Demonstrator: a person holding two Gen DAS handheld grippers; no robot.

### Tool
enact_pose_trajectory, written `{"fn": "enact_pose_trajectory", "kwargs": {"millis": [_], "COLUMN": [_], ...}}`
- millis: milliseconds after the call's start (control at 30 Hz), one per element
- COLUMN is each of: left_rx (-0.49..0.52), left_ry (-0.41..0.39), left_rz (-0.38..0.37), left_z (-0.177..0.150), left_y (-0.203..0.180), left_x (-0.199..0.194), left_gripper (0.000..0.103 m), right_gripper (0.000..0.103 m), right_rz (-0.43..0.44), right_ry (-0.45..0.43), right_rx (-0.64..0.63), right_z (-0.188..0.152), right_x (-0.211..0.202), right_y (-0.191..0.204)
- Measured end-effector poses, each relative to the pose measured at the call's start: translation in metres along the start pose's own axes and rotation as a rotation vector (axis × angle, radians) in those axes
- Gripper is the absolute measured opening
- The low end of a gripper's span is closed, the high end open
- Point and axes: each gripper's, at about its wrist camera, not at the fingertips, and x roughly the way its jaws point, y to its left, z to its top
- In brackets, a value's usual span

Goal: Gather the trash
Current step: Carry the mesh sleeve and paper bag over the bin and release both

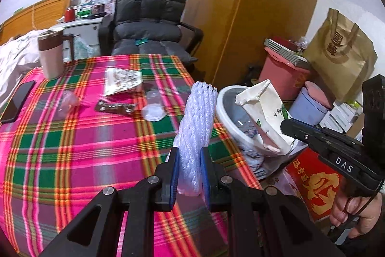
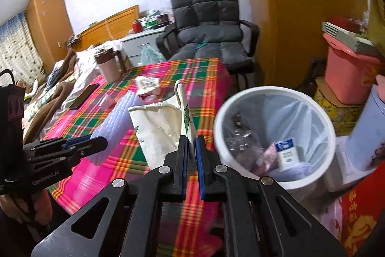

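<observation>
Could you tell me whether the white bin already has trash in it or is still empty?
Partly filled. The bin has a clear liner holding a small blue-and-white carton and crumpled wrappers near the bottom.

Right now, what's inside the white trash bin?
Inside the white trash bin is a clear liner, a small blue-and-white carton and crumpled wrappers. Anything beneath them is hidden.

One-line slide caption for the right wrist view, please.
Right gripper pinches a torn cream paper bag beside the white lined trash bin, above the plaid tablecloth.
</observation>
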Motion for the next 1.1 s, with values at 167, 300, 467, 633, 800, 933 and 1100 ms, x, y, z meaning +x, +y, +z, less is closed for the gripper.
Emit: {"fn": "enact_pose_trajectory", "kwargs": {"millis": [167,300,467,633,800,933,1100], "left_rx": [0.027,0.050,0.065,0.086,0.110,0.127,0.135], "left_ry": [0.012,0.020,0.031,0.040,0.046,0.062,0.092], "left_rz": [-0.031,-0.050,-0.063,-0.074,-0.091,-0.105,-0.118], "left_z": [0.007,0.014,0.024,0.035,0.047,0.054,0.059], "left_y": [-0.018,-0.031,-0.042,-0.053,-0.066,-0.074,-0.080], "left_x": [0.016,0.029,0.048,0.067,0.087,0.107,0.135], "left_gripper": [0.017,0.017,0.017,0.017,0.017,0.018,0.018], "right_gripper": [0.010,0.010,0.010,0.010,0.010,0.010,0.010], "right_rz": [-0.044,-0.078,-0.116,-0.142,-0.168,-0.188,-0.203], "right_ry": [-0.005,-0.012,-0.015,-0.003,0.010,0.027,0.057], "right_rx": [0.047,0.081,0.122,0.147,0.162,0.172,0.168], "right_z": [-0.003,-0.004,-0.006,-0.008,-0.009,-0.008,-0.008], "right_x": [-0.007,-0.011,-0.014,-0.011,-0.007,0.001,0.011], "right_y": [-0.024,-0.041,-0.060,-0.074,-0.088,-0.098,-0.104]}}
